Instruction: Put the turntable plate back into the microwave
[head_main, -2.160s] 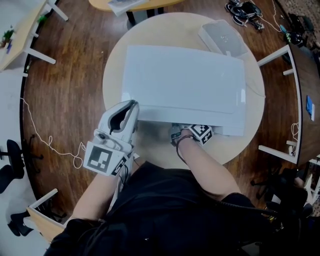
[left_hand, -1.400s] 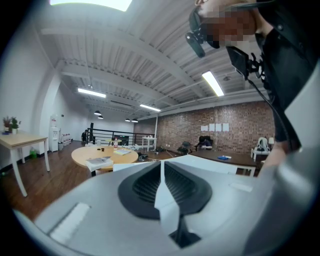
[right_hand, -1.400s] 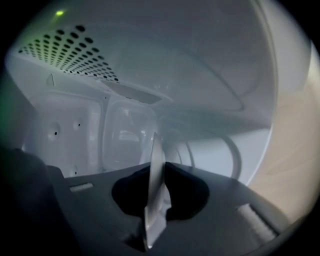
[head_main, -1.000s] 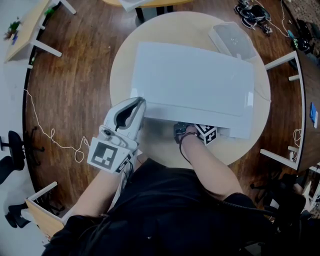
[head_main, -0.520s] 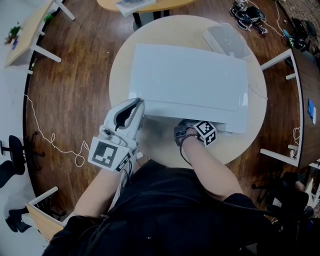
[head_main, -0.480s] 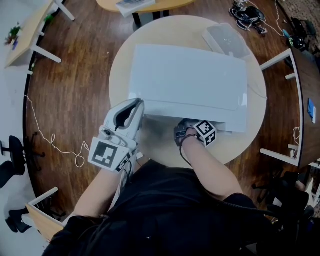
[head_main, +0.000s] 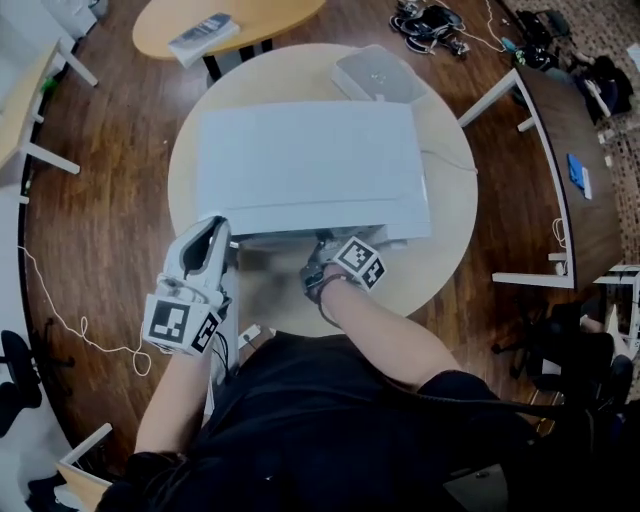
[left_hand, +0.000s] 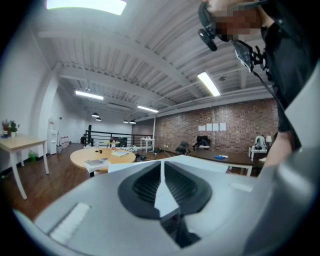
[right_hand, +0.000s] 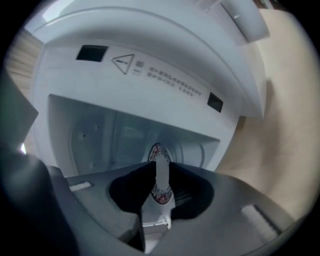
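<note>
On round pale-wood surface (head_main: 445, 235): boxy white microwave (head_main: 310, 165), smooth matte top, cavity facing person. Right gripper (right_hand: 161, 165) at cavity mouth, dark ribbed jaws slightly spread, just been opening. Turntable plate (right_hand: 160, 185), round, glossy white centre, floral rim, shows in gap between them, within cavity opening. Left gripper (head_main: 213, 232) beside microwave's front left corner, jaws pressed together, empty.

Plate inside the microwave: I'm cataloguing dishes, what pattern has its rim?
White plate, red ornate rim band; right gripper view.
</note>
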